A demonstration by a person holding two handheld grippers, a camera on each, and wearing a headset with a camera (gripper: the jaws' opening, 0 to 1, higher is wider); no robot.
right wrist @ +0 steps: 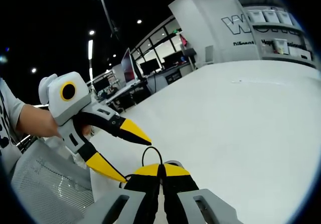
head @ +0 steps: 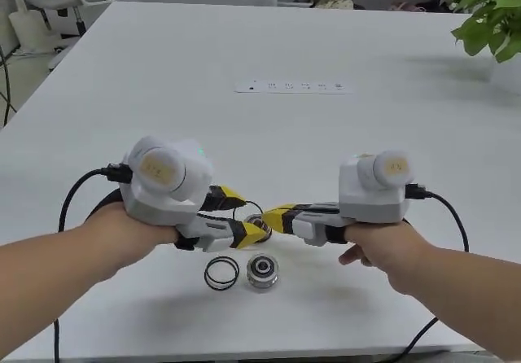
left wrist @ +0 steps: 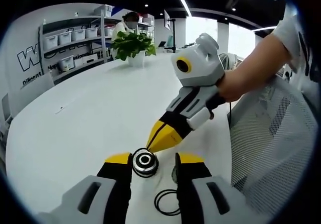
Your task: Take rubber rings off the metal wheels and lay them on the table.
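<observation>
Thin black rubber ring (right wrist: 151, 148) loops from right claw (right wrist: 159, 170).

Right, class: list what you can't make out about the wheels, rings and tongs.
- Head view: the wheel between the tongs is mostly hidden by their yellow tips.
- Left gripper view: a gap shows beside the wheel, so whether the left gripper clamps it is unclear.
- Head view: the loose rings overlap and are too small to count.
- Right gripper view: the right gripper has shut tongs that cover the ring loop at its lower end.
</observation>
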